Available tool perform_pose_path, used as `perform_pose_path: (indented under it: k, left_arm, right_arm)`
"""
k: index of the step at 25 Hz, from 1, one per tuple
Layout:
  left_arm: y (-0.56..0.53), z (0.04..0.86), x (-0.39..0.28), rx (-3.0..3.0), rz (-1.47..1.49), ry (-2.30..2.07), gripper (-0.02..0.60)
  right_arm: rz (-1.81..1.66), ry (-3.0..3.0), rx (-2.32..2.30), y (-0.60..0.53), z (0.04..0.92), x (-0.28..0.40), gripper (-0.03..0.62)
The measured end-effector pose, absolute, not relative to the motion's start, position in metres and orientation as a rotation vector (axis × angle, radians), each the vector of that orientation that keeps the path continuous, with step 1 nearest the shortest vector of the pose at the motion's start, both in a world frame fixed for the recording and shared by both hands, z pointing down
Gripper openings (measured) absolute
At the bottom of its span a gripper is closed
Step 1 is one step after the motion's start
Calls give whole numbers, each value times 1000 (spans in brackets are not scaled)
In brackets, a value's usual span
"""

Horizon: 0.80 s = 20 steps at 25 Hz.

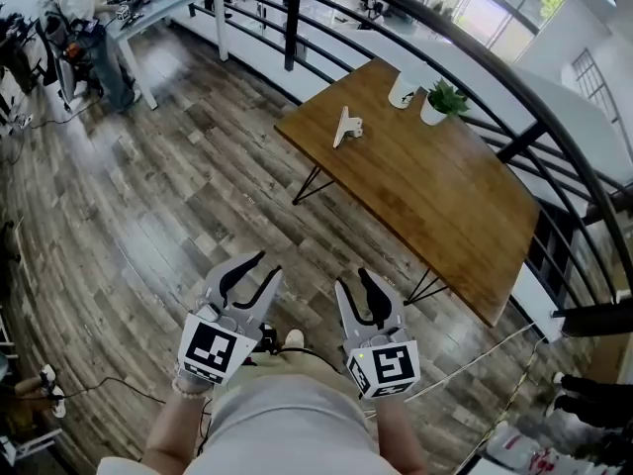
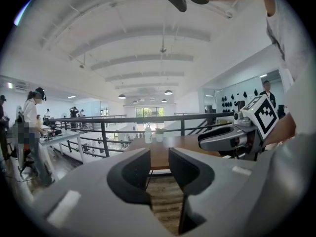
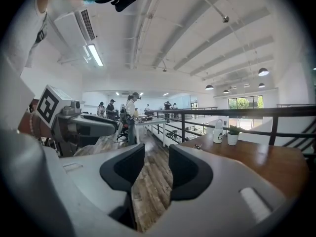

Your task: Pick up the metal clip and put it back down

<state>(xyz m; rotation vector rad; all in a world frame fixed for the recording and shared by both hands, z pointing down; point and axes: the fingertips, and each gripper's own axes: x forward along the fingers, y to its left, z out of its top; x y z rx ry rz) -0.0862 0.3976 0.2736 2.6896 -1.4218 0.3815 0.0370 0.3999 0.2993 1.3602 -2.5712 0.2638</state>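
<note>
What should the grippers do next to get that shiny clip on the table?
Probably step closer and reach the right gripper toward the metal clip. The clip lies on the wooden table, far ahead, while the right gripper and the left gripper are over the floor, near the person's body. Both have their jaws open with nothing between them, so either looks ready.

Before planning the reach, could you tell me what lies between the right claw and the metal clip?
In the head view, only bare floor and the near edge of the table lie between the right claw and the clip.
</note>
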Motion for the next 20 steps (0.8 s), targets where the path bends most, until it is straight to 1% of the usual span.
perform_pose_path:
  k: [12,20]
  left_arm:
    - [405,277,-54,2688,360,-1462,115]
    - [380,281,-45,2722,354,-1410,115]
  right_arm:
    - [198,-2590,1287,401,309,55,170]
    - [225,-2564,1334,383,317,65,170]
